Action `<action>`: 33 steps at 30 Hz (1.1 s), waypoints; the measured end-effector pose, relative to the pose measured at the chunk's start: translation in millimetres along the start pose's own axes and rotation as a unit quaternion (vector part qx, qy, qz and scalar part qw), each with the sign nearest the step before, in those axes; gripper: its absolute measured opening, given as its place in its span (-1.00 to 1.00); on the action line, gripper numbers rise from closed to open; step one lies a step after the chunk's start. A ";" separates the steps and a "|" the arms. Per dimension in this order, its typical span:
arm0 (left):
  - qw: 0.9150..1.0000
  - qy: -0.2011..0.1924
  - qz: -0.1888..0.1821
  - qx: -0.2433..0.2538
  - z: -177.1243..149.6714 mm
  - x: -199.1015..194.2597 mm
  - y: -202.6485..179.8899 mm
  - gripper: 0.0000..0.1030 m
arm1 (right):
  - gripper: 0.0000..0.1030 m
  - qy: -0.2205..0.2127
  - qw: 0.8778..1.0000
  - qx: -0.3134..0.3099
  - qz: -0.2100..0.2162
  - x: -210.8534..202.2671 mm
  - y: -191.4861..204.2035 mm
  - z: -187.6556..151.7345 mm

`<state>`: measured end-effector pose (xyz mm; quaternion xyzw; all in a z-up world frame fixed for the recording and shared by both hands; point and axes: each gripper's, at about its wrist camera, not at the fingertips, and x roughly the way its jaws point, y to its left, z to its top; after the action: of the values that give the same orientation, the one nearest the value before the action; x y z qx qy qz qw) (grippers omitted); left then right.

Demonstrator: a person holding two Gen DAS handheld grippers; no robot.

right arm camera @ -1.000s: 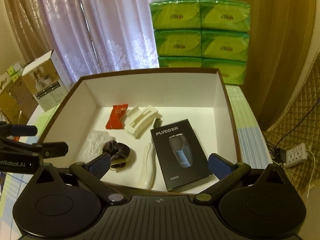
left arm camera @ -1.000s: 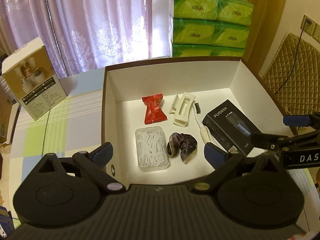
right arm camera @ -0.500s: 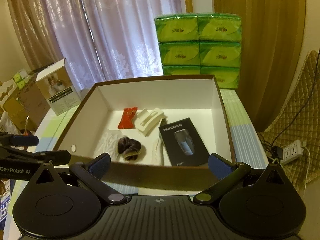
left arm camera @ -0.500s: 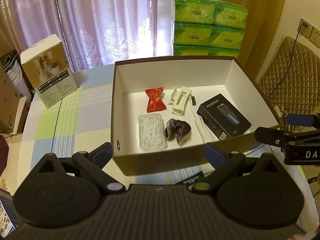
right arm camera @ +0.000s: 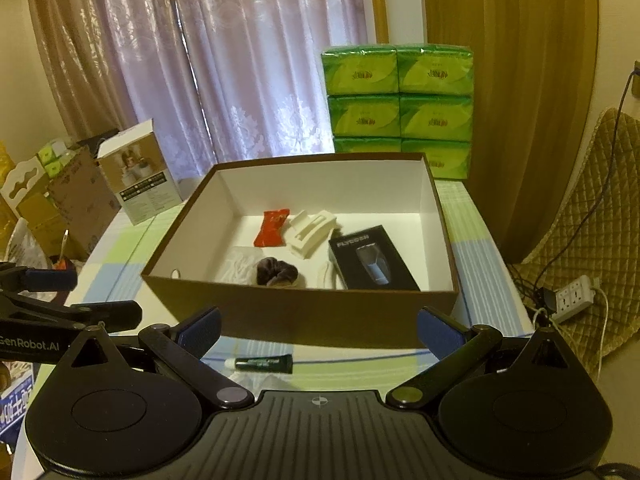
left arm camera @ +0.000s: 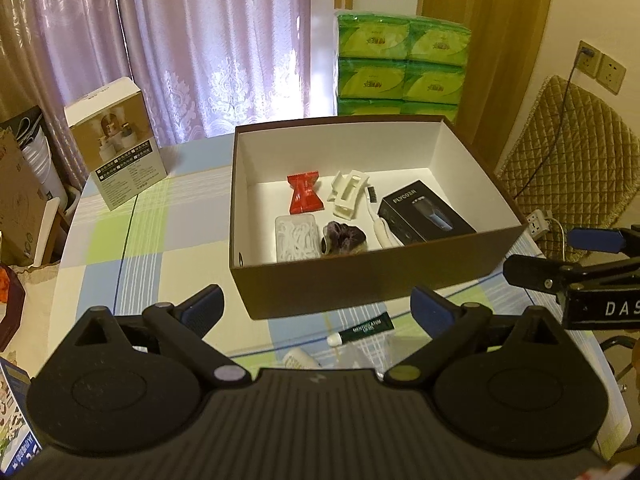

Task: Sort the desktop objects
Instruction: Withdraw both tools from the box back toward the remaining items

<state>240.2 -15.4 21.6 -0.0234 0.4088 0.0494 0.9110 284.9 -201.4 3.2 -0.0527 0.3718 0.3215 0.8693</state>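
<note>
A brown box (left arm camera: 360, 288) (right arm camera: 304, 322) with a white inside sits on the checked table. In it lie a red packet (left arm camera: 305, 199) (right arm camera: 272, 227), a white clip (left arm camera: 347, 193) (right arm camera: 310, 232), a clear case of floss picks (left arm camera: 296, 239), a dark scrunchie (left arm camera: 343, 237) (right arm camera: 277, 271), a white toothbrush (left arm camera: 380, 226) and a black shaver box (left arm camera: 426, 218) (right arm camera: 372, 258). A green lip-balm tube (left arm camera: 362, 328) (right arm camera: 264, 363) lies on the table in front of the box. My left gripper (left arm camera: 316, 312) and right gripper (right arm camera: 318, 330) both hang open and empty, back from the box.
A white product carton (left arm camera: 116, 152) (right arm camera: 138, 172) stands at the table's back left. Green tissue packs (left arm camera: 400, 68) (right arm camera: 396, 104) are stacked behind the box. A small white tube (left arm camera: 300, 358) lies by the lip balm. A quilted chair (left arm camera: 568, 152) and power strip (right arm camera: 574, 294) are at right.
Both grippers have drawn back and up from over the box; its front wall and the table in front, with the lip-balm tube, have come into view. Both stayed open.
</note>
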 end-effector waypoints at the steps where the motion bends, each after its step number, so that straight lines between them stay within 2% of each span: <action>1: 1.000 0.000 -0.001 0.000 -2.7 -2.9 -0.2 0.91 | 0.96 -0.001 1.000 0.000 0.000 -2.8 1.0 -1.7; 20: 1.000 -0.011 0.001 0.012 -38.4 -47.0 9.3 0.91 | 0.96 0.004 1.000 -0.002 -0.006 -37.0 27.8 -36.1; 33: 1.000 0.006 0.002 0.023 -68.2 -52.4 11.7 0.91 | 0.96 0.033 0.999 0.002 -0.005 -37.7 38.0 -67.1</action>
<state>153.7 -13.1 15.5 -0.0018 0.4153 0.0414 0.9087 201.6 -213.3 -13.7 -0.0637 0.4006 0.3147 0.8581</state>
